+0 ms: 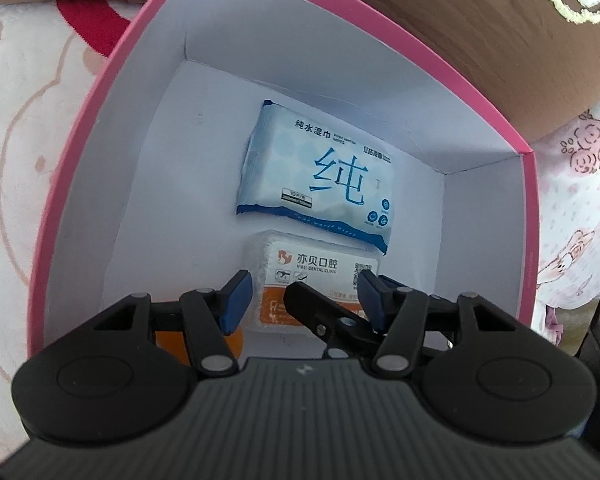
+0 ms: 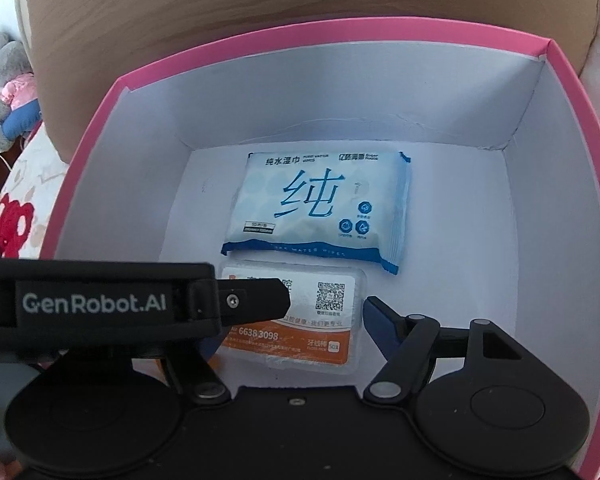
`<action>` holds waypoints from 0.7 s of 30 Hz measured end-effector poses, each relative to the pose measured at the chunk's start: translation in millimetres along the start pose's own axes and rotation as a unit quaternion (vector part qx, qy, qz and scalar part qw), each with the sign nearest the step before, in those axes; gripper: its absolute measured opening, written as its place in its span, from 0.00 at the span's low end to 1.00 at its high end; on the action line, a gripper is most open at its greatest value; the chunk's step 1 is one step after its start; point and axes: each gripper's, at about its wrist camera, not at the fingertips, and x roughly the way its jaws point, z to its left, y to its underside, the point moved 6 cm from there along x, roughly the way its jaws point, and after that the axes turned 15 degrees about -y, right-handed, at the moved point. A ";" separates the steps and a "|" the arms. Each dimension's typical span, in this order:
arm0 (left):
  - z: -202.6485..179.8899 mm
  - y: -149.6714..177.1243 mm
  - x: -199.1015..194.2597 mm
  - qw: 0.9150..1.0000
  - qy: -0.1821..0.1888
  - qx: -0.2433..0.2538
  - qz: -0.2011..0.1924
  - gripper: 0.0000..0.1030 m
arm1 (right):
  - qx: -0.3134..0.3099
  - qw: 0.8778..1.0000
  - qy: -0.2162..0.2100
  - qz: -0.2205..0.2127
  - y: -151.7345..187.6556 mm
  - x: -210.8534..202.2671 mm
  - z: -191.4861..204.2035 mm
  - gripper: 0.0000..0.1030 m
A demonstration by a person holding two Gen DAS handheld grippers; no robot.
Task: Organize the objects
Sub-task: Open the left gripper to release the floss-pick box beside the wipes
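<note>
A pink box point(image 1: 147, 140) with white inner walls point(image 2: 540, 200) holds two things on its floor. A blue-and-white wet wipes pack point(image 1: 324, 180) point(image 2: 320, 208) lies flat in the middle. Just in front of it lies a clear floss pick box point(image 1: 316, 264) point(image 2: 312, 344) with a white and orange label. My left gripper point(image 1: 304, 300) is open, its blue pads apart over the floss box's near end. My right gripper point(image 2: 291, 320) is also open and straddles that box. Its left finger is hidden behind the left gripper's black finger point(image 2: 255, 300). The right gripper's black finger point(image 1: 312, 308) crosses between the left pads.
The pink box rests on a pale sheet with cartoon prints point(image 1: 27, 120). A brown padded surface point(image 1: 480, 20) point(image 2: 219, 20) rises right behind the box. A grey plush toy point(image 2: 7, 88) sits far off at the left.
</note>
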 end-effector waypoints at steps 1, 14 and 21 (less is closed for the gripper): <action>0.8 0.2 -1.3 1.000 0.000 0.001 -0.002 0.56 | -0.001 1.000 -0.005 0.000 0.1 -0.5 0.4 0.74; 3.2 1.6 -52.6 0.995 -0.041 0.048 -0.077 0.57 | -0.069 0.996 0.012 -0.056 4.8 -56.1 5.7 0.74; 3.0 10.5 -76.8 0.994 -0.046 0.057 -0.086 0.57 | -0.101 0.992 0.001 -0.077 13.7 -87.1 15.5 0.74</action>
